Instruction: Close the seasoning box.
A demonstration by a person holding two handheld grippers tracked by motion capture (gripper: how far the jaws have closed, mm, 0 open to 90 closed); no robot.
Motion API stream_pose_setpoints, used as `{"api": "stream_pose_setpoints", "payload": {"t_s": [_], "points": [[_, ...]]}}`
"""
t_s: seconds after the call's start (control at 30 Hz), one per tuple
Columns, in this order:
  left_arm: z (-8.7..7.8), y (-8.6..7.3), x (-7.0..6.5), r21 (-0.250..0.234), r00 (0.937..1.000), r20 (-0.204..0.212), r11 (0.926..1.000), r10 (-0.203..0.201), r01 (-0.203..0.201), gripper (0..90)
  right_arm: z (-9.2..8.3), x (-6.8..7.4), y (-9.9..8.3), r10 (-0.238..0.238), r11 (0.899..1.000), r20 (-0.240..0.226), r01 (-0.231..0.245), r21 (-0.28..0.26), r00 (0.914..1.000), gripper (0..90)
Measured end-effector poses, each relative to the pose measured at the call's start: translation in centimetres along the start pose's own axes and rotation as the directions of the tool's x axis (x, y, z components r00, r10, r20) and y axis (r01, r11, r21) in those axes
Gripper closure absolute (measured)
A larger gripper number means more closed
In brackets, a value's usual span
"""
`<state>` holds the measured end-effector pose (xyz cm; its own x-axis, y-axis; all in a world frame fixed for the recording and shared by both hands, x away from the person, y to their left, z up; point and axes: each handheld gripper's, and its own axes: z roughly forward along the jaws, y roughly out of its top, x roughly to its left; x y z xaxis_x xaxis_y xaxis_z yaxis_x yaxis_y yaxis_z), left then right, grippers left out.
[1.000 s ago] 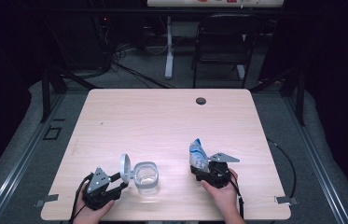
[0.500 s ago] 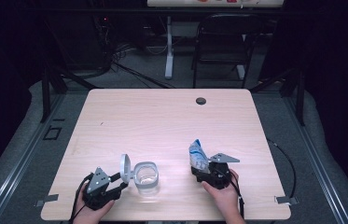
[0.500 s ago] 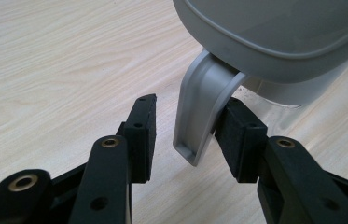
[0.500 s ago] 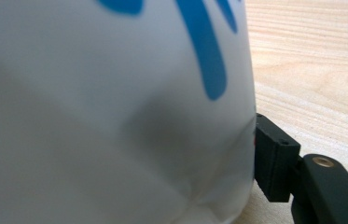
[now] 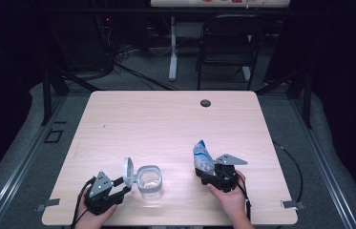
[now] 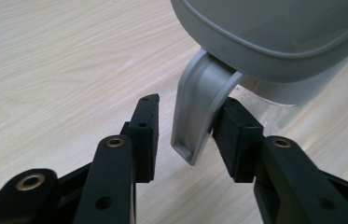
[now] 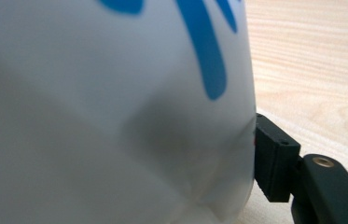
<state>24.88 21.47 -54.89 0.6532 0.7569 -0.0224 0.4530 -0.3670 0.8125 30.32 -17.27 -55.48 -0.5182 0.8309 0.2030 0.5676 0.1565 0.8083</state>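
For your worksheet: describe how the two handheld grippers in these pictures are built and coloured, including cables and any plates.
Both the left gripper and the right gripper are black, each topped by a grey three-cornered plate. Each has two black jaws on linked arms with brass-coloured pivot pins, ending in blocky black pads with small screw holes. A black cable trails from each. No sleeves show.

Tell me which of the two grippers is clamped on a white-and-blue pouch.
The right gripper: it pinches the white-and-blue pouch upright. The left gripper instead straddles the grey latch of the clear jar, one jaw not touching.
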Motion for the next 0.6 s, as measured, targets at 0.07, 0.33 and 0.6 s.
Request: {"api": "stream_pose_setpoints", "payload": {"t_s": [0.07, 0.33, 0.6], "points": [[0.0, 0.0, -0.1, 0.002, 1.0, 0.002, 1.0, 0.003, -0.003, 63.8, -0.2, 0.1, 0.3, -0.014, 1.0, 0.006, 0.014, 0.004, 0.9999, 41.3], [0.0, 0.1, -0.3, 0.016, 0.9998, 0.009, 0.9998, 0.015, -0.015, 71.0, -0.9, 0.6, 1.3, -0.046, 0.999, 0.008, 0.046, -0.011, 0.9989, 41.3], [0.3, 0.3, -0.3, 0.013, 0.9998, 0.001, 0.9998, 0.018, -0.018, 72.0, -1.8, 1.5, 2.4, -0.111, 0.994, 0.015, 0.111, -0.02, 0.9938, 41.3]]}}
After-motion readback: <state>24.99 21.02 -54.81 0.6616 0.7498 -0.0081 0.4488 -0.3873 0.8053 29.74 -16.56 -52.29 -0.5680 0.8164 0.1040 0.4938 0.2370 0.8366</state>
